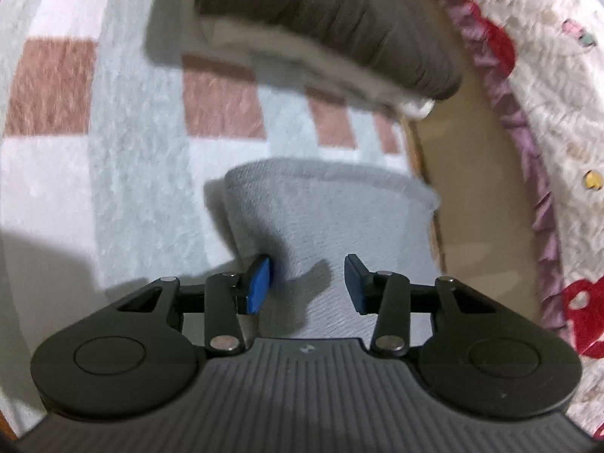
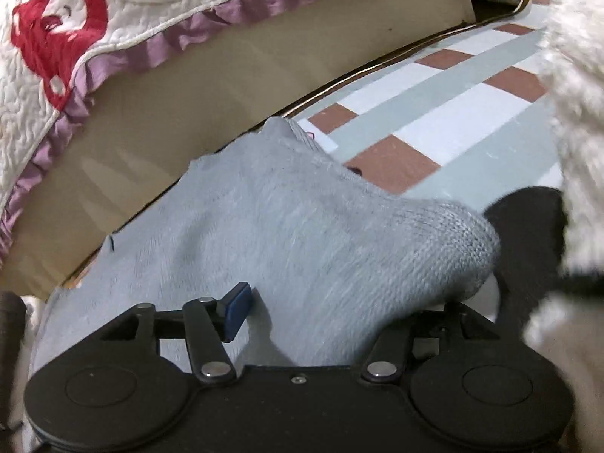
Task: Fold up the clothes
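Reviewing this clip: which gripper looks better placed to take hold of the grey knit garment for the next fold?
Probably the right gripper: a raised fold of the grey knit garment already lies between its open fingers. The left gripper is open over flat cloth.

Grey knit garment (image 2: 302, 234) hides the right tool's (image 2: 332, 302) right finger.

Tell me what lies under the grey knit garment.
The grey knit garment lies on a checked cloth of grey, white and brown squares. What sits beneath its middle is covered, as is the right gripper's far finger.
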A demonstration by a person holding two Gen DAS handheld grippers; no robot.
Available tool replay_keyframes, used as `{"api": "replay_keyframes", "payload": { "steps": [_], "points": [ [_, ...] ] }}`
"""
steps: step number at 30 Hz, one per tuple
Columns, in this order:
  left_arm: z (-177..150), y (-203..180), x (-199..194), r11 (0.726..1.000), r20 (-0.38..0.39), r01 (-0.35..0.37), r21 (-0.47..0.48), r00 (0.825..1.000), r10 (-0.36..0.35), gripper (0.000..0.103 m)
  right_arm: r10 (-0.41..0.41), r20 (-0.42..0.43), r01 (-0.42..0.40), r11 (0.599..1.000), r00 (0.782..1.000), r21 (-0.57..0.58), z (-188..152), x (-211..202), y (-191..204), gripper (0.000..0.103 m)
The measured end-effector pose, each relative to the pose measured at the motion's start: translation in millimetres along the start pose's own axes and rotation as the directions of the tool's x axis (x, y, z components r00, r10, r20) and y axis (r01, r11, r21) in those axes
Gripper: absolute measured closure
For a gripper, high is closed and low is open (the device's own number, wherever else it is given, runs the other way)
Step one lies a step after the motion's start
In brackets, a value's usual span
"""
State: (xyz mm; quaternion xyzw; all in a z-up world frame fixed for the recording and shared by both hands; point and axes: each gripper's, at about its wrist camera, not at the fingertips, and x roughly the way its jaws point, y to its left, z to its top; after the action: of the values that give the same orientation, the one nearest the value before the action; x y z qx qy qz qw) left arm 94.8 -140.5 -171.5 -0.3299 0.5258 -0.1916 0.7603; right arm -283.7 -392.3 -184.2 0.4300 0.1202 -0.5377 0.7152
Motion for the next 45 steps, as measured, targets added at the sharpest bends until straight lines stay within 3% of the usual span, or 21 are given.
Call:
{"api": "replay_keyframes", "payload": {
  "steps": [2, 3, 4, 6, 9, 11, 14, 15, 18, 20, 22, 24, 26, 28, 30, 34, 38, 39, 40, 42, 45],
  "points": [
    [-0.8, -0.3, 7.2, 0.999, 0.007, -0.032, 0.035, 0.999, 0.032, 0.063, 0.045, -0.025, -0.044, 0.998, 0.999, 0.04, 7.8, 3.0, -8.6, 0.046],
    [2.2, -3.9, 10.0, 0.996, 0.028, -0.031, 0.085, 0.999, 0.029, 0.063, 0.069, -0.043, -0.067, 0.996, 0.997, 0.059, 11.6, 4.5, -13.1, 0.067],
    [5.5, -8.0, 12.4, 0.99, 0.049, -0.036, 0.138, 0.998, 0.03, 0.076, 0.119, -0.045, -0.116, 0.991, 0.992, 0.067, 16.0, 2.6, -12.9, 0.087],
    [13.2, -19.2, 15.1, 0.966, 0.092, -0.072, 0.249, 0.994, 0.05, 0.091, 0.217, -0.047, -0.212, 0.974, 0.975, 0.082, 24.9, -1.6, -12.5, 0.09],
    [12.3, -37.5, 8.7, 0.928, 0.145, -0.154, 0.338, 0.983, 0.11, 0.092, 0.3, -0.006, -0.3, 0.954, 0.954, -0.01, 48.0, -26.2, -1.7, 0.092],
    [2.1, -52.8, 8.1, 0.852, 0.205, -0.256, 0.457, 0.962, 0.179, 0.092, 0.264, 0.009, -0.263, 0.961, 0.964, -0.092, 55.6, -33.7, 4.7, 0.093],
    [-14.8, -70.3, 12.8, 0.71, 0.285, -0.389, 0.587, 0.92, 0.268, 0.09, 0.179, 0.002, -0.177, 0.973, 0.984, -0.148, 48.9, -29.6, 8.2, 0.093],
    [-18.0, -73.1, 11.9, 0.692, 0.292, -0.414, 0.592, 0.91, 0.295, 0.087, 0.146, -0.025, -0.148, 0.979, 0.989, -0.142, 42.4, -23.5, 7.1, 0.092],
    [-24.0, -82.2, -6.1, 0.687, 0.295, -0.442, 0.577, 0.897, 0.329, 0.083, 0.107, -0.121, -0.111, 0.993, 0.987, -0.031, 29.9, -8.6, -6.3, 0.083],
    [-37.6, -96.6, -25.4, 0.637, 0.329, -0.447, 0.628, 0.894, 0.304, 0.08, 0.121, -0.134, -0.121, 0.993, 0.984, 0.008, 30.1, -6.8, -10.2, 0.078],
    [-55.5, -113.2, -45.7, 0.604, 0.332, -0.395, 0.692, 0.917, 0.219, 0.074, 0.135, -0.135, -0.132, 0.991, 0.982, 0.029, 32.4, -6.5, -11.2, 0.067],
    [-74.8, -126.9, -62.3, 0.593, 0.264, -0.261, 0.762, 0.961, 0.083, 0.072, 0.124, -0.142, -0.12, 0.992, 0.982, 0.04, 31.1, -5.0, -12.2, 0.064],
    [-94.0, -136.8, -67.5, 0.579, 0.146, -0.109, 0.808, 0.989, -0.017, 0.069, 0.097, -0.154, -0.095, 0.995, 0.983, 0.024, 30.0, -1.0, -10.2, 0.063],
    [-114.6, -140.9, -56.8, 0.566, -0.023, 0.047, 0.823, 0.999, -0.049, 0.067, 0.079, -0.162, -0.078, 0.997, 0.984, 0.016, 29.5, 2.3, -9.7, 0.061],
    [-136.9, -141.3, -39.8, 0.543, -0.143, 0.129, 0.83, 0.99, -0.016, 0.067, 0.069, -0.168, -0.068, 0.998, 0.983, 0.014, 29.6, 5.3, -10.6, 0.058],
    [-166.7, -138.6, -18.2, 0.456, -0.144, 0.096, 0.885, 0.987, 0.071, 0.067, 0.066, -0.186, -0.067, 0.998, 0.98, 0.001, 33.1, 16.0, -9.6, 0.052],
    [-175.4, -136.7, -4.3, 0.449, -0.167, 0.107, 0.887, 0.981, 0.096, 0.067, 0.084, -0.181, -0.09, 0.996, 0.98, -0.021, 34.6, 20.6, -6.6, 0.04],
    [-178.3, -135.5, -2.4, 0.444, -0.169, 0.107, 0.889, 0.98, 0.102, 0.067, 0.089, -0.179, -0.095, 0.995, 0.98, -0.026, 34.9, 21.8, -5.9, 0.042],
    [-180.8, -134.7, -0.9, 0.439, -0.17, 0.106, 0.892, 0.979, 0.109, 0.067, 0.094, -0.178, -0.101, 0.994, 0.98, -0.032, 35.3, 22.9, -5.2, 0.058],
    [-183.5, -135.3, -0.2, 0.427, -0.168, 0.102, 0.899, 0.979, 0.119, 0.067, 0.103, -0.175, -0.112, 0.993, 0.979, -0.043, 36.1, 25.0, -3.7, 0.077],
    [-184.5, -134.9, 1.4, 0.427, -0.171, 0.1, 0.899, 0.976, 0.132, 0.067, 0.151, -0.121, -0.16, 0.985, 0.981, -0.065, 40.7, 12.2, 1.7, 0.081]
  ]
}}
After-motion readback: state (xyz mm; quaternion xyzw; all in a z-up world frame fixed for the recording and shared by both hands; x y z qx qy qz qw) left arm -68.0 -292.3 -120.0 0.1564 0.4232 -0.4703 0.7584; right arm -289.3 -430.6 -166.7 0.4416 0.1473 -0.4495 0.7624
